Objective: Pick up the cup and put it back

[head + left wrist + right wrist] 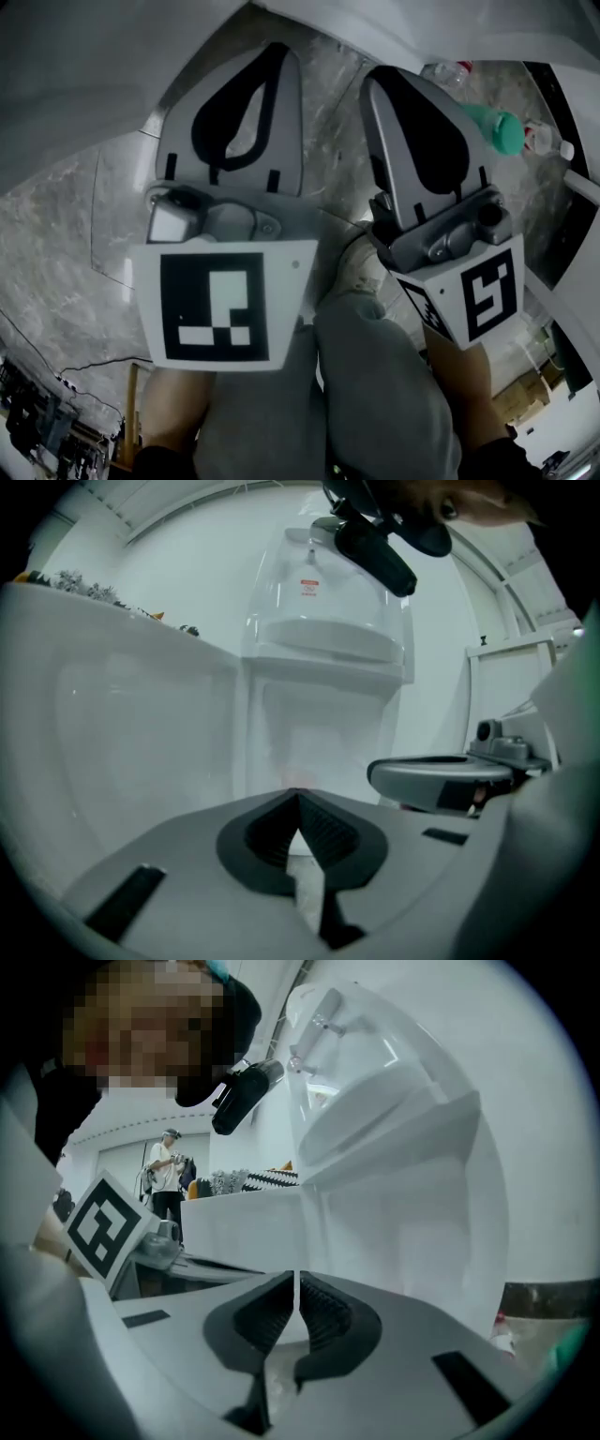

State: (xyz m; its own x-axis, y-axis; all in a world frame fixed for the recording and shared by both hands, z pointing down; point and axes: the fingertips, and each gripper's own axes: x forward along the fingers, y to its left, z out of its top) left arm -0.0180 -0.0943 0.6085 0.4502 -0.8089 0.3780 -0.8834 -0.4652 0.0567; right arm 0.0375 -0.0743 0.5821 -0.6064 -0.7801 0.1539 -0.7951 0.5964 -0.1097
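Observation:
I cannot make out a cup for certain. A teal-green rounded thing (499,129) lies on the floor at the upper right, and shows as a green blur (574,1344) at the edge of the right gripper view. My left gripper (277,49) and right gripper (377,77) are held side by side above the marble floor, both pointing at a white curved counter. In the left gripper view the left gripper (298,795) is shut with nothing between its pads. The right gripper (297,1281) is likewise shut and empty. Neither touches anything.
A white moulded counter with a clear curved panel (323,649) fills the space ahead, also tall at the right (394,1147). Clear plastic bottles (448,73) (546,139) lie near the green thing. My grey trouser legs (375,394) are below. Another person (169,1171) stands far back.

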